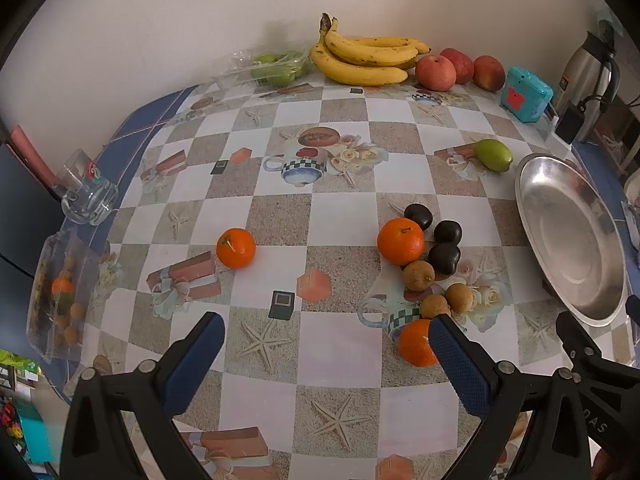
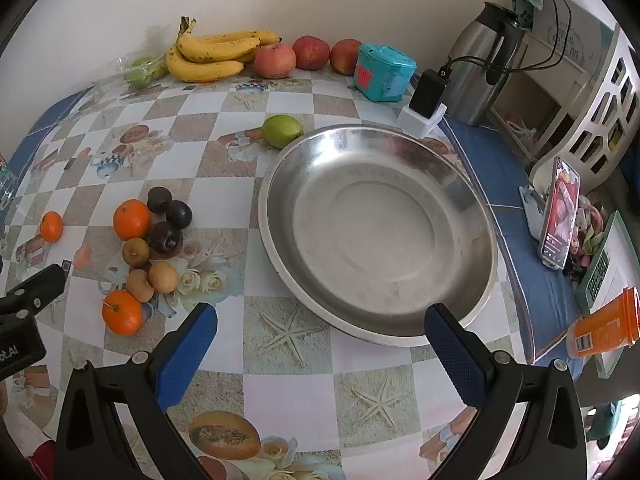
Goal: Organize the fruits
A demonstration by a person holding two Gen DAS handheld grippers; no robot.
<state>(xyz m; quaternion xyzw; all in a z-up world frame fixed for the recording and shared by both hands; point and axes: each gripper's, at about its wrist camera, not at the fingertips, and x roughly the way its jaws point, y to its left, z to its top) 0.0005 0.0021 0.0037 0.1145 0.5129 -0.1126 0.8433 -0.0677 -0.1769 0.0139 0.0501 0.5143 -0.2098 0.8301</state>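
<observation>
Nothing is picked up yet: both the left gripper (image 1: 326,348) and right gripper (image 2: 320,338) hover with jaws spread wide and empty. The nearest orange (image 1: 416,343) sits just beside the left gripper's right jaw, glossy and round (an easy first grasp, I judge). The shallow steel bowl (image 2: 472,200), smooth and bare, lies ahead of the right jaws on the bench (image 2: 288,380).

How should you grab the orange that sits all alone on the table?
Pinch the lone orange across its round middle, coming straight down from above. It sits clear of the other fruit with bare tablecloth all round, so the left hand-held gripper, open now, could probably close on either side.
</observation>
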